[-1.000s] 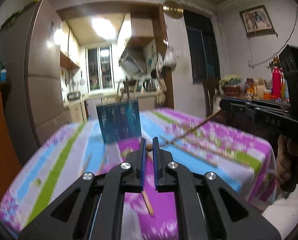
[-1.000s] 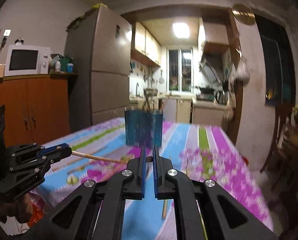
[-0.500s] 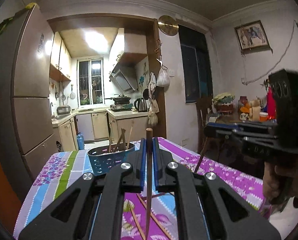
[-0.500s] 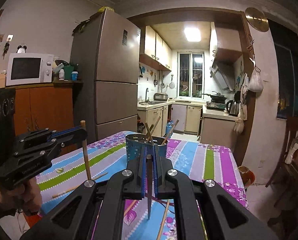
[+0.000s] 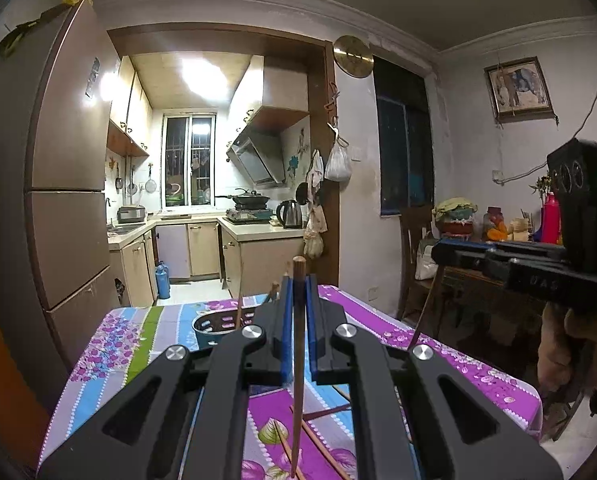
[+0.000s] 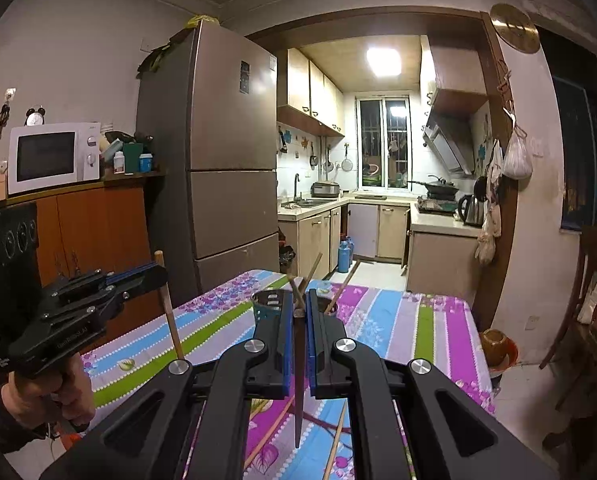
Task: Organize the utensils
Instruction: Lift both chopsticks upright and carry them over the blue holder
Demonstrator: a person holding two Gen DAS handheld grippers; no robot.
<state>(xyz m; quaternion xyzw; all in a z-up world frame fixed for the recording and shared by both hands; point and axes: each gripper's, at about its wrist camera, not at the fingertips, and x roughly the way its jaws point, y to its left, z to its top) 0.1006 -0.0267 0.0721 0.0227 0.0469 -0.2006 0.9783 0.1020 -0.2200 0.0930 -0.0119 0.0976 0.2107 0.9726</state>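
My left gripper (image 5: 298, 284) is shut on a brown wooden chopstick (image 5: 297, 380) that stands upright, tip down, above the table. My right gripper (image 6: 299, 300) is shut on a dark chopstick (image 6: 299, 384), also upright. A blue perforated utensil holder (image 5: 214, 326) with several chopsticks in it stands on the table just beyond both grippers; it also shows in the right wrist view (image 6: 266, 306). Each gripper shows in the other's view: the right gripper (image 5: 442, 248) at right, the left gripper (image 6: 158, 274) at left. Loose chopsticks (image 5: 322, 452) lie on the cloth below.
The table has a striped floral cloth (image 6: 398, 320). A fridge (image 6: 226, 184) and wooden cabinet with a microwave (image 6: 52, 158) stand to the left. A chair (image 5: 418, 264) and a cluttered side table (image 5: 498, 232) stand to the right. The kitchen lies beyond.
Both grippers have lifted their chopsticks off the table and turned them upright. Both have moved closer to the blue holder.
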